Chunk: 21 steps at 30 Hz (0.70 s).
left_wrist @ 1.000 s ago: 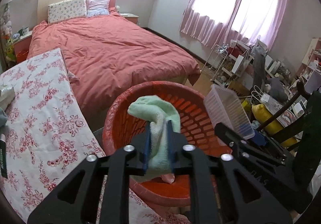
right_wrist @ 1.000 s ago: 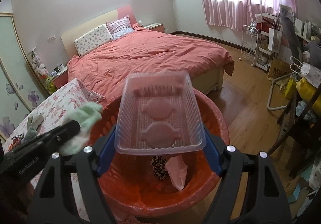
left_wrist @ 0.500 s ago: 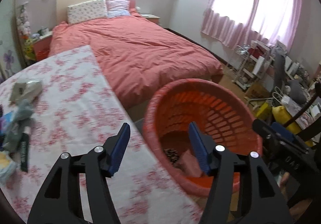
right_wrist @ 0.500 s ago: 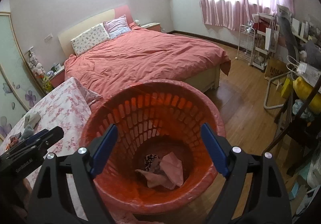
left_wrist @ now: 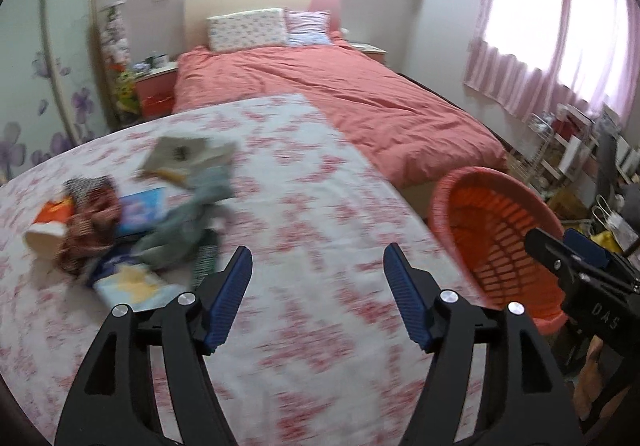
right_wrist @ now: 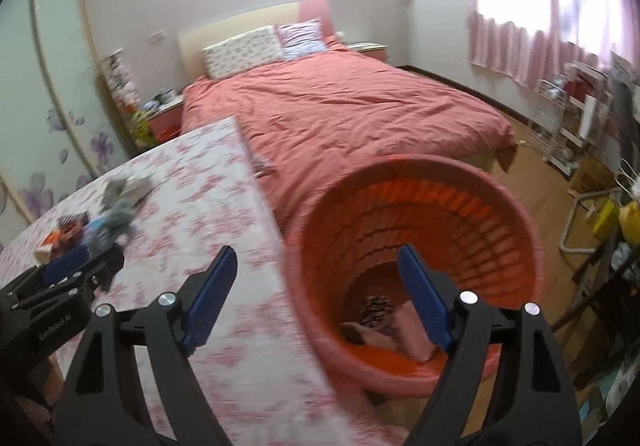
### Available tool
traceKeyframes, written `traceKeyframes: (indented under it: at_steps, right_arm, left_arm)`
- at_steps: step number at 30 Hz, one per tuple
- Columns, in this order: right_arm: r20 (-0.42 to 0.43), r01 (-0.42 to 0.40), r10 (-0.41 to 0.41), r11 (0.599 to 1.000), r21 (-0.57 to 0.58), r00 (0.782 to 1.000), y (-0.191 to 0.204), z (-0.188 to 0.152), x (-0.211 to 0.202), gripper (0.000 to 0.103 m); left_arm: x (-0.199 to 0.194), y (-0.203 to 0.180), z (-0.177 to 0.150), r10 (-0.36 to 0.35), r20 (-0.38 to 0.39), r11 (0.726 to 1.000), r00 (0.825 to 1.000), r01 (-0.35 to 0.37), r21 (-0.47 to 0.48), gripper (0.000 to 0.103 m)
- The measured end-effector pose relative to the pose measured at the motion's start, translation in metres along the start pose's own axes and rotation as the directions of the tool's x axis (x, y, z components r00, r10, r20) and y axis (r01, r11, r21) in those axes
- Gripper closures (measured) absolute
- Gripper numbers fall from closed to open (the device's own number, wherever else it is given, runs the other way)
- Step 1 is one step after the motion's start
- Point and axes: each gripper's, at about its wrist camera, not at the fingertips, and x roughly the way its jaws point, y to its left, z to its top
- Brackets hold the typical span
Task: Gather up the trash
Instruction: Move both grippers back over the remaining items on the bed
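Two splayed hand-held grippers flank slatted basket.

Soft daylight glares through the pink curtains, leaving the floral tablecloth smeared by motion blur, with fisheye bending and dark corners in both views.

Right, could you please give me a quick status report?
Left tongs open, empty, over floral table. Right tongs open, empty, at orange basket. Trash pile on table, nothing blocking.
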Motion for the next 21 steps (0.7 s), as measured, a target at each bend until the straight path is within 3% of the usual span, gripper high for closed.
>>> traceKeyframes:
  at_steps: [11, 21]
  right_arm:
    - [-0.090, -0.153, 0.140, 0.977, -0.150, 0.986, 0.120, -0.014, 0.029, 0.031]
    - [-0.200, -0.224, 0.184, 0.953, -0.202, 0.962, 0.203, -0.024, 0.075, 0.058]
  left_arm:
    - [-0.032, 0.106, -0.017, 0.149, 0.015, 0.978, 0.989, -0.144, -0.152, 0.032]
    - [-0.045, 0.174, -0.034, 0.210, -0.003, 0.943, 0.978, -0.204, -0.262, 0.032]
